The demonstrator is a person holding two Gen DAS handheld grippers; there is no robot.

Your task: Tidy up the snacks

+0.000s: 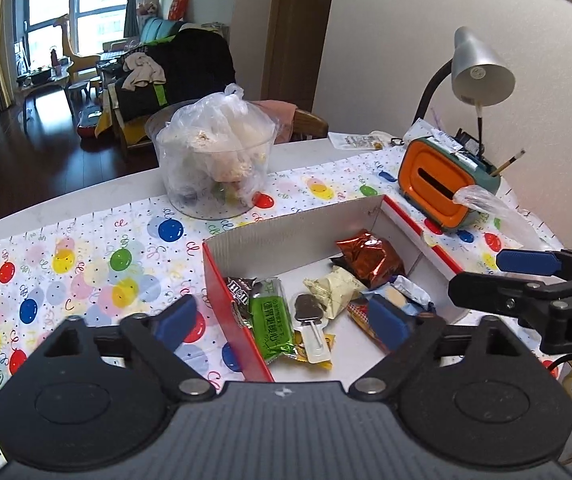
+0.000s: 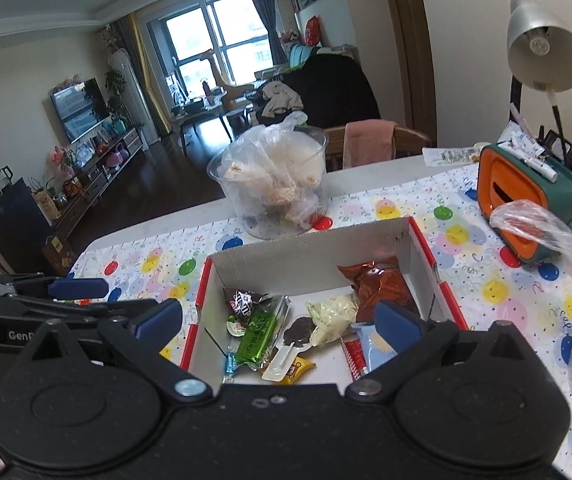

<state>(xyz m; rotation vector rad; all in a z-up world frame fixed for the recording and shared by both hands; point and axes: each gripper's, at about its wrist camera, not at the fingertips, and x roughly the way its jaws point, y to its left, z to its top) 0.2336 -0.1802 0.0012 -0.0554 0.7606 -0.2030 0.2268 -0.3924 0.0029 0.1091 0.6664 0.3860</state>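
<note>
A red-and-white cardboard box [image 1: 286, 228] [image 2: 310, 248] sits on the balloon-print tablecloth and holds several snacks: a copper foil pack [image 1: 370, 258] [image 2: 382, 282], a green bar [image 1: 272, 322] [image 2: 258, 334], an M&M's pack [image 1: 238, 286] [image 2: 242, 300], a cream wrapper [image 1: 336, 290] [image 2: 334, 312] and a chocolate lolly [image 1: 310, 312] [image 2: 300, 330]. My left gripper [image 1: 282, 320] is open and empty over the box's near left corner; it shows at the left of the right wrist view [image 2: 118, 300]. My right gripper [image 2: 278, 320] is open and empty above the box; it shows at the right of the left wrist view [image 1: 486, 272].
A clear tub [image 1: 214, 160] [image 2: 274, 184] with a plastic bag of snacks stands behind the box. An orange-and-green desk organiser [image 1: 446, 184] [image 2: 526, 204] and a grey lamp [image 1: 478, 68] [image 2: 542, 48] stand at the back right. A loose plastic bag [image 2: 558, 240] lies at the right.
</note>
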